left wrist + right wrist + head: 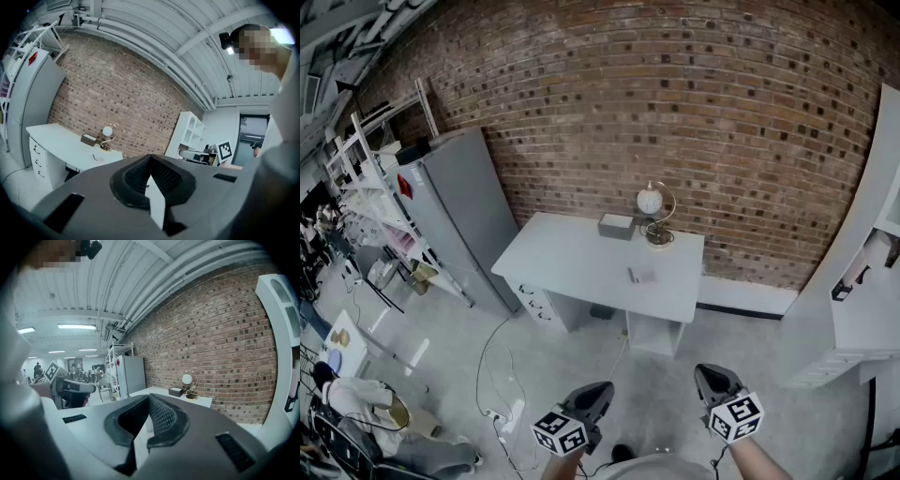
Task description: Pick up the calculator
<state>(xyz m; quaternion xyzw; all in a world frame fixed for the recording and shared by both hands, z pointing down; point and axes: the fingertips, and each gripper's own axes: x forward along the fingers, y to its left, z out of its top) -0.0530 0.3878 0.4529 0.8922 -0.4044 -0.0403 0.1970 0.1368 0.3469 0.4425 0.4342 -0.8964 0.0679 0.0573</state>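
Both claws sat lowest in the head view, their wrists cut off by the bottom edge. Left claw (pixel 600 392) was clenched on nothing, and right claw (pixel 709 375) was likewise pinched together and empty. Well apart at 12 o'clock stood the white counter (pixel 572 262), with open floor (pixel 581 352) between. The calculator (pixel 641 276) lay flat on it, too small to read, at 6 o'clock from the globe lamp (pixel 651 201). A grey box (pixel 617 226) sat at the lamp's 9 o'clock. At 3 o'clock a white shelf unit (pixel 862 291) was cropped by the frame. Loose cables (pixel 502 394) trailed at 9 o'clock.
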